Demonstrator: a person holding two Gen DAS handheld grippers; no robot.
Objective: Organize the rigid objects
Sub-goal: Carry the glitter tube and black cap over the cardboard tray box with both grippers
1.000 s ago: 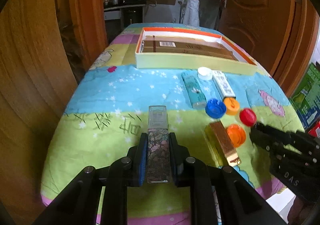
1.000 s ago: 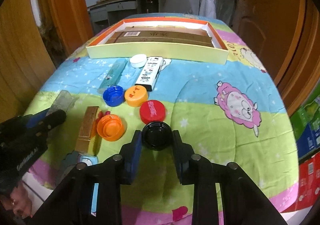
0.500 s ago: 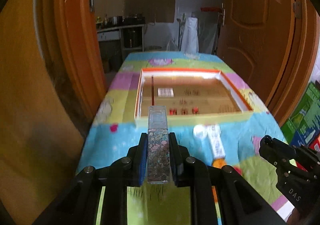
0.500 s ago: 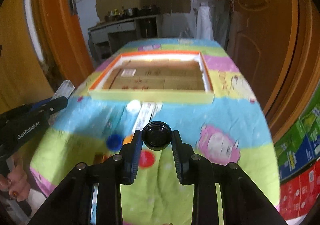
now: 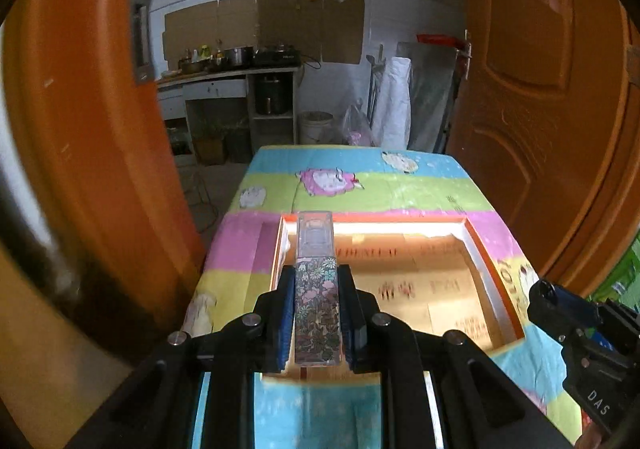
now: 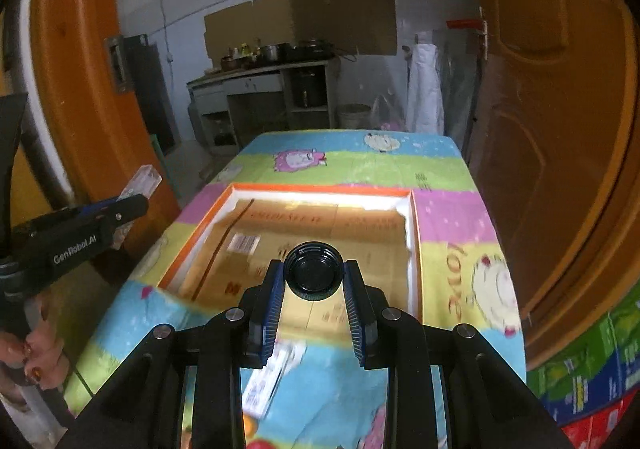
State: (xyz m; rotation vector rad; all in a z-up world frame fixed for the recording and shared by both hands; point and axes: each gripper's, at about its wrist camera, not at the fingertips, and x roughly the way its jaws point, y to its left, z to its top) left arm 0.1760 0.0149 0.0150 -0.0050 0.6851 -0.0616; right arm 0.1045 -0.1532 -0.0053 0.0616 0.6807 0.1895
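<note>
A: Left gripper (image 5: 316,313) clamped on the floral lighter (image 5: 316,289), jaws nearly closed against its long sides. Clear end juts out toward 12 o'clock, over the near-left corner of the shallow box (image 5: 496,281).

B: Right gripper (image 6: 314,297)?

A: Pinching the black bottle cap (image 6: 314,275) across its rim, only at the pad tips. Cap hangs above the box's cardboard floor, near the front wall.

B: Risks?

A: Cap first. Round, ribbed, held on two narrow contacts at the very tips. A jolt or a wrist twist could squirt it out toward 12 o'clock, and it would likely roll on the floor of the box, or bounce over the orange rim onto the cartoon tablecloth (image 6: 452,217).

B: And the lighter?

A: Grip looks surer, pads lie flat on it. Trouble is height: let go from up here and a hard case may skid or land on the wall at 9 o'clock, then tip outside.

B: The two tools?

A: In the left wrist view the right one sits at 4 o'clock, near but apart. Both heading into one box, so a knock between them is possible if they converge.
</note>
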